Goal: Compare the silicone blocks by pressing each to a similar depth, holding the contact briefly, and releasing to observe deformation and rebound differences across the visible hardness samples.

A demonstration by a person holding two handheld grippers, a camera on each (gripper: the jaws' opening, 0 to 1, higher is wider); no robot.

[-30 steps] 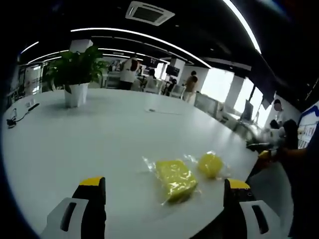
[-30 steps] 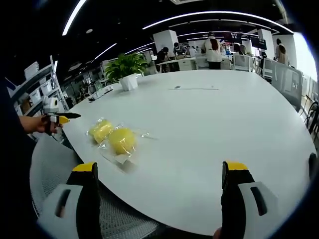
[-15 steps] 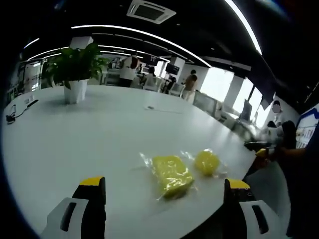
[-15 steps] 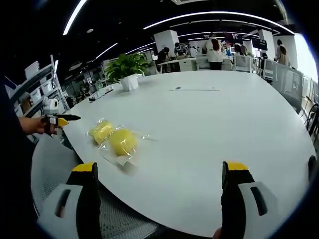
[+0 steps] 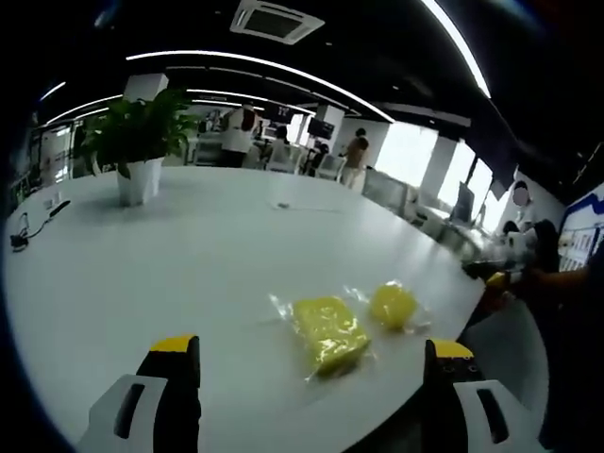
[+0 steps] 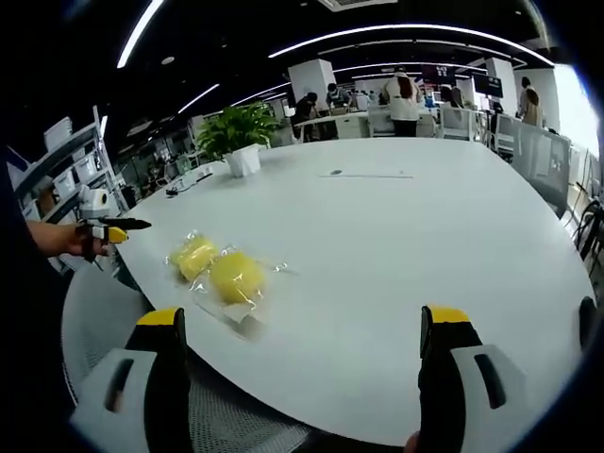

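Both claws (image 5: 311, 377) (image 6: 302, 377) wide apart, empty, bagged yellow blocks (image 5: 329, 333) near table edge (image 5: 444, 326).

Two yellow silicone blocks (image 5: 329, 332) (image 5: 393, 305), each in clear wrap, lie side by side on the white table (image 5: 170, 255).

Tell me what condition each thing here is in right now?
Square yellow block: bagged, lying flat, untouched.
Round yellow block: bagged, lying beside it, untouched.
Left gripper: open, empty.
Right gripper: open, empty.
Potted plant: upright on the table.

Two bagged yellow blocks (image 6: 219, 271) lie side by side on white table (image 6: 396, 245)
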